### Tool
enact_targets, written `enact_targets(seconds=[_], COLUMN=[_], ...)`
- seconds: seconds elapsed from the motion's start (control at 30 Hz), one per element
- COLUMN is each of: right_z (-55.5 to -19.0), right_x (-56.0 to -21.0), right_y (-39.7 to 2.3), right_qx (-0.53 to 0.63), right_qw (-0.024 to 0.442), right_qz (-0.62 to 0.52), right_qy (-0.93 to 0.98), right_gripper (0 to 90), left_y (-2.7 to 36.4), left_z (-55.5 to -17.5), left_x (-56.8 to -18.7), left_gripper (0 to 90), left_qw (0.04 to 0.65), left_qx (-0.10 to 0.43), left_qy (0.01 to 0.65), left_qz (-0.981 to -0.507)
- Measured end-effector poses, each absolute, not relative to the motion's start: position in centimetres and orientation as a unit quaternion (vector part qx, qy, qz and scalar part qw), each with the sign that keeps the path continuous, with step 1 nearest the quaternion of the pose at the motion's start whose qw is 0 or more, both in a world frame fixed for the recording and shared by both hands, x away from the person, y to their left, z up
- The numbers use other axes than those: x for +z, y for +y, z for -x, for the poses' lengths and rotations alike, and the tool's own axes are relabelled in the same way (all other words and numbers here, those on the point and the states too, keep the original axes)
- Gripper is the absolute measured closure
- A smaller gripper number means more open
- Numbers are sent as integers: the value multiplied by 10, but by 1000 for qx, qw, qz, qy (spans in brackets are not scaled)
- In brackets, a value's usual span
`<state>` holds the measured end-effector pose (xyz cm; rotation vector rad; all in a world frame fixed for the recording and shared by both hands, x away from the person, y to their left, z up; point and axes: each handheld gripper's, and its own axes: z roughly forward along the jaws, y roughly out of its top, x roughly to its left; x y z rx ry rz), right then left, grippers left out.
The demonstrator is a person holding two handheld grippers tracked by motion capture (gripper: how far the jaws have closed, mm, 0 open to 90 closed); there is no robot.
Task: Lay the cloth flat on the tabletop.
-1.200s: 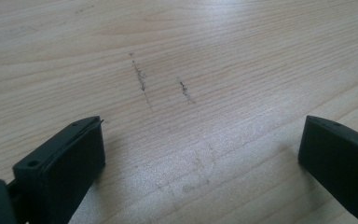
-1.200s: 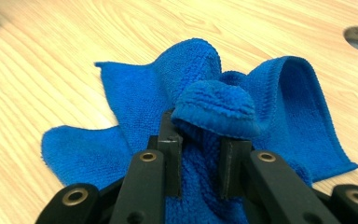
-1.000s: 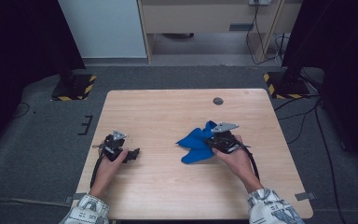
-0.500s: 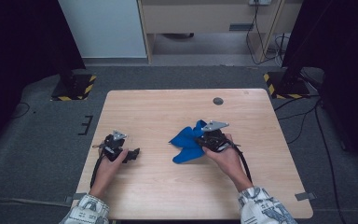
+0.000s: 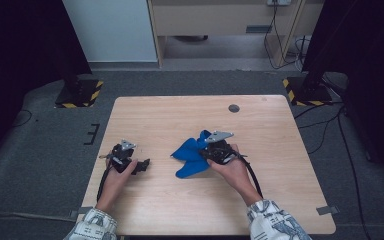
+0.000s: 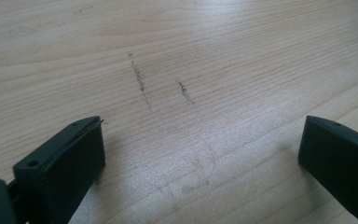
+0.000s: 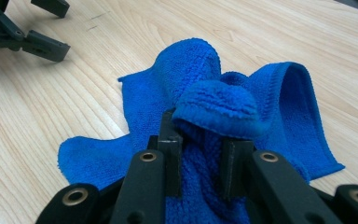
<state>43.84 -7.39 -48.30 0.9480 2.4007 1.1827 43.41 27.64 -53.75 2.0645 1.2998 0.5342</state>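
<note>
2 grippers work this table: the right gripper (image 7: 199, 158) has its jaws drawn close on a bunched fold of the blue microfibre cloth (image 7: 261, 98), with a rounded hump of pile bulging up just past the pads. In the high view that cloth (image 5: 190, 156) lies crumpled near the middle of the wooden table (image 5: 175, 112), touching the right gripper (image 5: 211, 150) at its right side.

Judging by the loose folds and thick pile, the cloth is light, soft and limp; it should not slip from the pads, but it will sag and drag along the wood unless lifted. A hemmed edge or corner looks a better hold than the bulky middle if it is to be spread or folded.

The right hand (image 5: 235, 172) lies low over the table, gripper roughly level and aimed at the person's left. Well apart, the left gripper (image 5: 144, 164) rests on bare wood, its jaws wide apart and holding nothing, as its own view (image 6: 200, 154) confirms.
</note>
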Motion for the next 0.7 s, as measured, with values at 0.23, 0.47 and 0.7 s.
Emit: enact_targets(seconds=[0.23, 0.47, 0.7], right_z=[-436, -434, -432], right_x=[-488, -493, -499], right_y=[-64, -56, -51], right_qx=[408, 406, 396], right_qw=[144, 139, 127], right_qz=[-323, -318, -314], right_qy=[842, 845, 854], right_gripper=[732, 725, 541], left_y=[276, 276, 276], left_z=[-434, -434, -434], left_x=[-537, -537, -538], left_gripper=[0, 0, 0], left_qw=[317, 316, 317], left_qx=[203, 203, 204], left_qy=[494, 493, 494], left_qz=[-784, -784, -784])
